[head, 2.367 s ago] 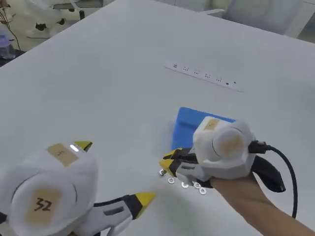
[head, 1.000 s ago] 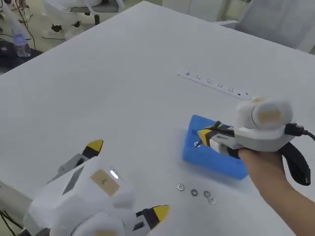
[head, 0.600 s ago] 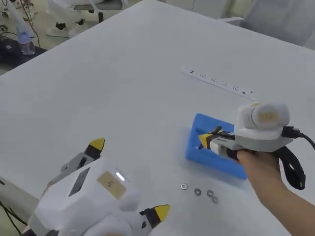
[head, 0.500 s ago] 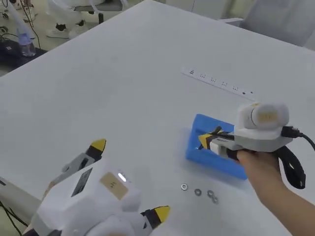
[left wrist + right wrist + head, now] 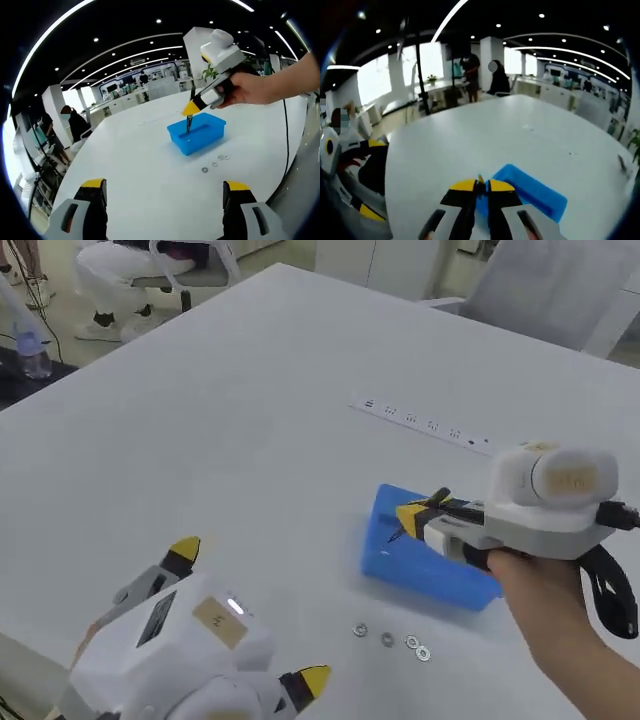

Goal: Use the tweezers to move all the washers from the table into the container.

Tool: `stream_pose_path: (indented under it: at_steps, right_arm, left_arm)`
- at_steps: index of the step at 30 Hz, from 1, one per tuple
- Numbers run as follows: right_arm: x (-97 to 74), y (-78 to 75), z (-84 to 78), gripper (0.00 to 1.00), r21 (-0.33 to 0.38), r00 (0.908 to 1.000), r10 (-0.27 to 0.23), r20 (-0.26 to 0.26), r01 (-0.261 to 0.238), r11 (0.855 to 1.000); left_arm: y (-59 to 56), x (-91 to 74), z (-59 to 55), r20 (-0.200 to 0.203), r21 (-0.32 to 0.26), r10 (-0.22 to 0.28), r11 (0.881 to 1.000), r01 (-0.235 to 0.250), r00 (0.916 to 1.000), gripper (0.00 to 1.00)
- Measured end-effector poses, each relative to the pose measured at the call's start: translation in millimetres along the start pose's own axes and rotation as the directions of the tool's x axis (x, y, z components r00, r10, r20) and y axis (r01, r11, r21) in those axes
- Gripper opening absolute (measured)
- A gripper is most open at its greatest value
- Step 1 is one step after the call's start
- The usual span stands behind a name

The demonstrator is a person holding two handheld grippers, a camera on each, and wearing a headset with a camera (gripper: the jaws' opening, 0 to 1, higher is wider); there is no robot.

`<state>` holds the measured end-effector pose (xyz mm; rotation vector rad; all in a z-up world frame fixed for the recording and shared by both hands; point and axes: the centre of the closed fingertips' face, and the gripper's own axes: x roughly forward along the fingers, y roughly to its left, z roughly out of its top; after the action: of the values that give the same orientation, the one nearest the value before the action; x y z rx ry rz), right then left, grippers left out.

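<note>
Right hand-held gripper [image 5: 412, 512] moved from washers [image 5: 390, 638] to container [image 5: 430, 577], clamping tweezers [image 5: 189, 122]; left hand-held gripper [image 5: 164, 185] spread.

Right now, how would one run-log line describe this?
right gripper: shut on tweezers | tips down in container | left gripper: open, holding nothing | washers: four on table beside container

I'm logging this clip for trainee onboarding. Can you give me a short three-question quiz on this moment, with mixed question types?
1. True or false: the left gripper has its jaws open and holds nothing.
2. How many washers lie on the table beside the blue container?
3. The tweezers held by the right gripper point down into: A) the blue container, B) a washer on the table, C) the left gripper.
Key: 1 true; 2 four; 3 A.
</note>
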<state>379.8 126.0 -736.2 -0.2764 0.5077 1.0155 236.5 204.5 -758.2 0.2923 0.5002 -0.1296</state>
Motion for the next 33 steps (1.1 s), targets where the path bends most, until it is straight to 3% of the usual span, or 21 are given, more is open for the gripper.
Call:
stream_pose_path:
  at_steps: [4, 6, 10, 21, 28, 33]
  right_arm:
    - [-12.0, 13.6, -1.2, 0.04, 0.007, 0.9999, 0.009, 0.011, -0.009, 1.0]
    - [-16.2, 27.0, -6.9, 0.04, 0.025, 0.9995, 0.029, 0.01, -0.03, 0.999]
    - [-17.8, 39.1, -23.2, 0.04, 0.025, 0.999, 0.04, -0.021, -0.039, 0.999]
    - [0.7, 52.7, -62.9, 0.04, 0.054, 0.986, 0.112, -0.124, -0.106, 0.993]
    - [10.3, 55.8, -72.7, 0.05, 0.063, 0.9797, 0.129, -0.154, -0.121, 0.991]
    - [13.2, 55.6, -77.4, 0.05, 0.03, 0.9764, 0.126, -0.175, -0.122, 0.992]
  left_arm:
    - [-0.5, -0.6, 1.7, 0.01, -0.001, -0.004, 1.0, 0.004, 0.9999, 0.99]
    - [0.0, -1.7, 4.6, 0.028, -0.005, -0.002, 1.0, 0.002, 0.9996, 0.99]
    - [0.0, -1.0, 2.7, 0.018, -0.003, -0.003, 1.0, 0.003, 0.9998, 0.99]
    - [1.7, -2.4, 5.2, 0.032, -0.005, 0.002, 1.0, -0.002, 0.9995, 0.98]
    - [2.9, -2.2, 4.3, 0.028, -0.002, 0.009, 1.0, -0.009, 0.9996, 0.97]
    - [1.8, -1.3, 2.5, 0.017, 0.003, 0.006, 1.0, -0.006, 0.9998, 0.98]
